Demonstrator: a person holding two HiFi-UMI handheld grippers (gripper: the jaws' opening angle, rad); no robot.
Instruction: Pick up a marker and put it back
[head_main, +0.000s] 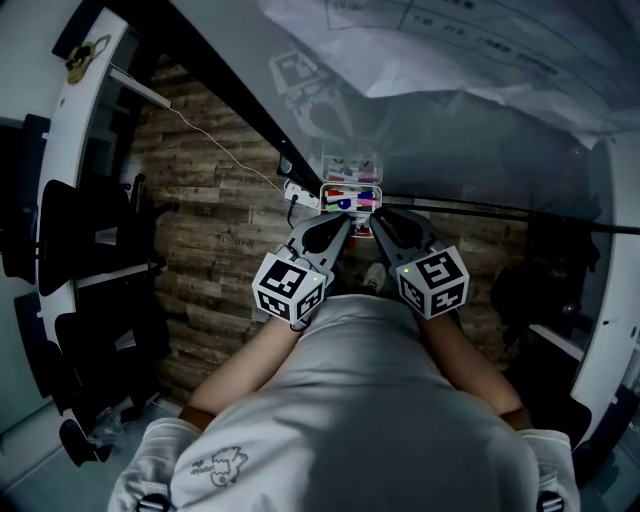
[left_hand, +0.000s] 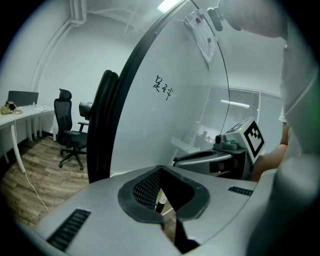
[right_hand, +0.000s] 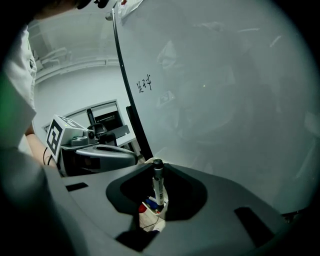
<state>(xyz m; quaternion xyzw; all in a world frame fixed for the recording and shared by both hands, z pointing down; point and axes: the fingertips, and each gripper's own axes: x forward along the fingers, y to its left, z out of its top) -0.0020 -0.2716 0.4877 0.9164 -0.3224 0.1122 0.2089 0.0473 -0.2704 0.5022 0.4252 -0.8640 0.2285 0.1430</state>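
A small marker tray (head_main: 350, 187) on the whiteboard's lower rail holds red, blue and pink markers (head_main: 345, 201). Both grippers reach towards it side by side. My right gripper (head_main: 376, 216) (right_hand: 154, 162) is shut on a white marker with a black cap (right_hand: 158, 186), which stands upright at its tips above the tray's markers (right_hand: 148, 205). My left gripper (head_main: 343, 224) (left_hand: 160, 169) has its jaws together at the tips with nothing held. Through the gap behind its tips shows part of a white and black thing (left_hand: 160, 201), too little to name.
The whiteboard (head_main: 470, 130) fills the space ahead, with a black frame (left_hand: 102, 125) and small writing (right_hand: 143, 84). Black office chairs (left_hand: 70, 132) and a white desk (head_main: 75, 130) stand to the left on the wood floor (head_main: 215, 230). A thin cable (head_main: 225, 155) crosses the floor.
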